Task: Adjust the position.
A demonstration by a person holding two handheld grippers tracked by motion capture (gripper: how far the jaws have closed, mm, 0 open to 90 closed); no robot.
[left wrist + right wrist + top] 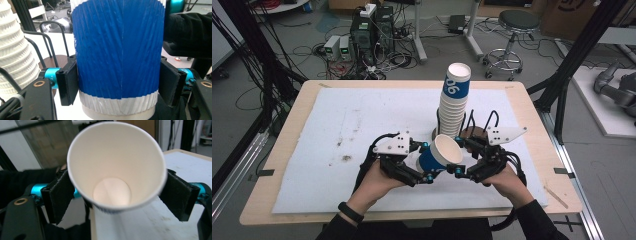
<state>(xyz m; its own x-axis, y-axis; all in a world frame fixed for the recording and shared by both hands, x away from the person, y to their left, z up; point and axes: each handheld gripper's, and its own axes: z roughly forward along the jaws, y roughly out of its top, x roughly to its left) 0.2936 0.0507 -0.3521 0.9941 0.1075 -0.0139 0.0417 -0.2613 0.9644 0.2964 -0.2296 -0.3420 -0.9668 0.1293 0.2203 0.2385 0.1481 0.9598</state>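
A blue-and-white paper cup [439, 156] is held above the white mat [337, 130], just in front of the tall stack of paper cups [454, 102] that stands upright in a black wire holder [492, 120] near the far middle of the mat. The cup is tipped well off the vertical: its long axis is slanted, the open white mouth is turned up and toward the right gripper [464, 157], and the closed base is pointed down toward the left gripper [424, 162]. The cup is seen between the two grippers, nearer to the person than the stack.

In the left gripper view the cup [118, 55] is clamped across its blue wall, just above the white band at its base; both black pads [71, 80] are pressed flat against the ribbed paper, so the jaws are held narrow on the cup. The stack of paper cups [15, 50] is seen close beside it, with the rods of the wire holder [50, 42] behind.

In the right gripper view the cup [115, 167] is looked into from its mouth, with the round white bottom visible deep inside. The rim lies between the two black pads [58, 195]; the pads are set wide, just outside the rim, and firm pressure on it cannot be made out. The mat [155, 220] is seen below the cup.

Both grippers are held by a person's hands, and the left hand [374, 185] is seen entering from the near edge of the wooden table [292, 115], well in front of the stack.
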